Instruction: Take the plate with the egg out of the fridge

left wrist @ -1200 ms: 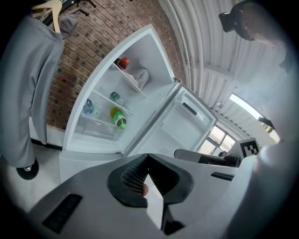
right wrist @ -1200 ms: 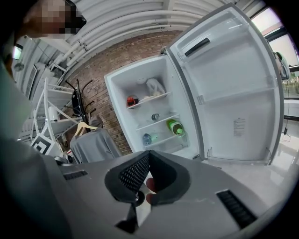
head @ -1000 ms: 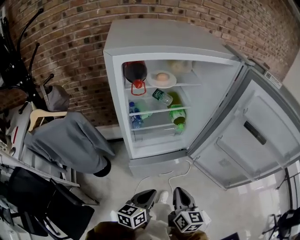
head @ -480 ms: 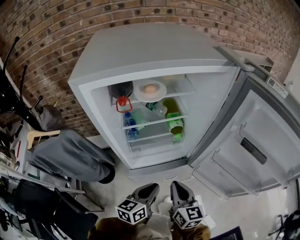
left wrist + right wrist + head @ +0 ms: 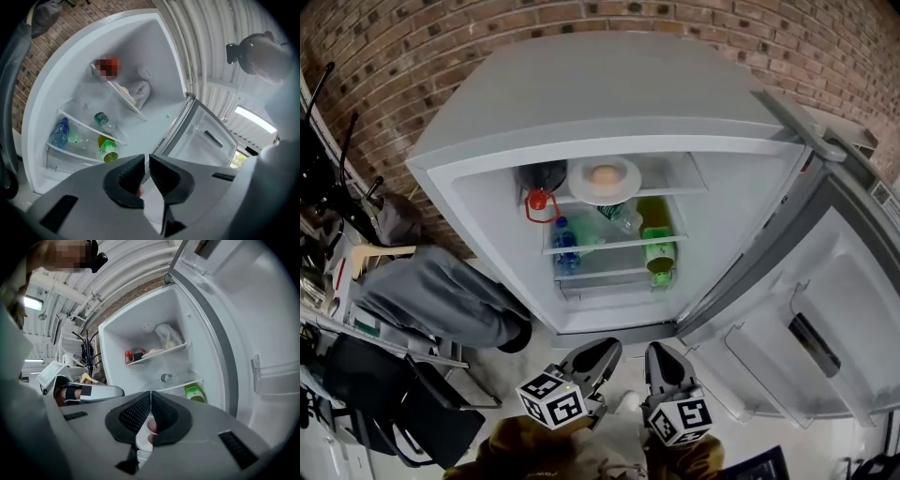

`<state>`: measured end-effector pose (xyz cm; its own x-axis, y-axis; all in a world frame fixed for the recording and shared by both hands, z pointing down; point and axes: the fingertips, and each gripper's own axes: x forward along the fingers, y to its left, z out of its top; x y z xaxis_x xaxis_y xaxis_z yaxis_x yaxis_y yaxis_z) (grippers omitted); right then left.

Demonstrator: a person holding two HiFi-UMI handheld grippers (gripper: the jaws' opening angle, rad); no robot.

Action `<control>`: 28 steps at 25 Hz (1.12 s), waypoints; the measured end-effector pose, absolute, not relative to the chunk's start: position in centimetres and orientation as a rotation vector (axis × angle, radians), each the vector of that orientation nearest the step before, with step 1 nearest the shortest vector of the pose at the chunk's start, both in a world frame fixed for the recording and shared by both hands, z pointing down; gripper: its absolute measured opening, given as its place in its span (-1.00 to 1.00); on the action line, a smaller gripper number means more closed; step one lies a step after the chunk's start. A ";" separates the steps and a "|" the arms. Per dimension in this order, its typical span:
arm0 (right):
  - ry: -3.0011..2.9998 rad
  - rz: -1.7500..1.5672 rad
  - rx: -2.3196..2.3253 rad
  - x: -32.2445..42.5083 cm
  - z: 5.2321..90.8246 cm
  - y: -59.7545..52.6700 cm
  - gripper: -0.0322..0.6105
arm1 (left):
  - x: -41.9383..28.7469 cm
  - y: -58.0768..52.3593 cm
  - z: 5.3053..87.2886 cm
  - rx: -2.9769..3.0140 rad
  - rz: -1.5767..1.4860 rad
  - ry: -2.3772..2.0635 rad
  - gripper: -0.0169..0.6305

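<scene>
- The left tongs (image 5: 602, 349) are closed to a hairline slit with nothing between them. They hang near, low before the fridge (image 5: 609, 94), well apart from every shelf.
- The right tongs (image 5: 662, 352) are closed tip to tip and empty, just beside the left pair.
- The door (image 5: 825, 309) stands wide open to the right, so access is clear.
- The plate (image 5: 623, 193) sits at the front of the top shelf (image 5: 675, 178), with the egg (image 5: 604, 174) loose at its centre. Not yet touched.
- Risk: both pairs are shut and must open before the rim, or they will push the plate farther in.
- Risk: a dark bottle (image 5: 542, 176) with a red cap stands just left of the plate; a wide reach could topple it.
- Risk: the egg is unrestrained, so any tilt on withdrawal would likely roll it off.
- Risk: a white bag (image 5: 168, 337) lies behind the plate and may snag it.
- Writing: none legible. Labels on the green bottle (image 5: 658, 249) and blue bottle (image 5: 565, 246) below are too small to read; the cubes show square markers only.
</scene>
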<state>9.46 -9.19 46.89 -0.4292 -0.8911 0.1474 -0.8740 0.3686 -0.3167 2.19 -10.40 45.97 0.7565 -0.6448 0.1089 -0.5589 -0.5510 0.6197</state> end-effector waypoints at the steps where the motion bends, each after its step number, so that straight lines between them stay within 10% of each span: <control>1: 2.560 -0.537 -1.644 9.5 46.7 -9.6 -0.91 | 2.2 -10.8 45.7 2.295 -0.188 -0.902 -0.91; 28: 2.520 -0.350 -1.731 6.6 43.2 -13.0 -0.91 | -0.4 -17.0 40.7 2.003 -0.523 -0.626 -0.55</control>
<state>6.62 -13.00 43.19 -0.3658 -0.9277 0.0750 -0.9129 0.3420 -0.2227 -0.39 -17.00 40.65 0.7780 -0.6187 -0.1088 -0.2171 -0.4273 0.8776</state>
